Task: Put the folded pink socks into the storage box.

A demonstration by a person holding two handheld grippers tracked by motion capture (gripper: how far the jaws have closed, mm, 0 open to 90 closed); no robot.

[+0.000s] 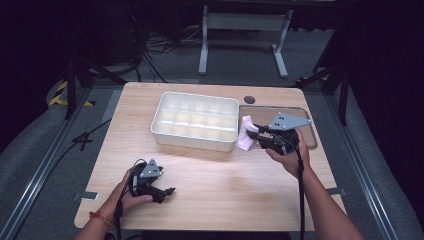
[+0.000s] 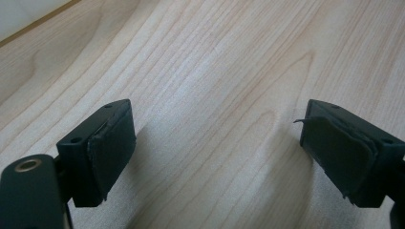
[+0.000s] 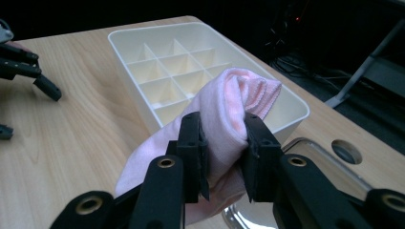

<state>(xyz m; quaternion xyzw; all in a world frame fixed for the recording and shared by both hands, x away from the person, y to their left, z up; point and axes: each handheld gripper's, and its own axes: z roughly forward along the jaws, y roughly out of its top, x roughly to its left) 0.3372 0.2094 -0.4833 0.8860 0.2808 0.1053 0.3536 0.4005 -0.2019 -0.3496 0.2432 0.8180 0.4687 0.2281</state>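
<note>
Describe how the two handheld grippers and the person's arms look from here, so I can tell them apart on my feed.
Both the left gripper and the right gripper are black, two-jawed, with a grey three-cornered plate on top and a black cable trailing back along the forearm. The jaws carry dark pads, worn and peeling at the edges, and brass-coloured pivot rivets. The forearms are sleeveless; the left wrist wears a red-orange bracelet.

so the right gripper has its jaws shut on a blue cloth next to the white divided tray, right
Not quite: the cloth is pink, not blue, as the right gripper view shows. The right gripper does have its jaws shut on it next to the white divided tray.
</note>
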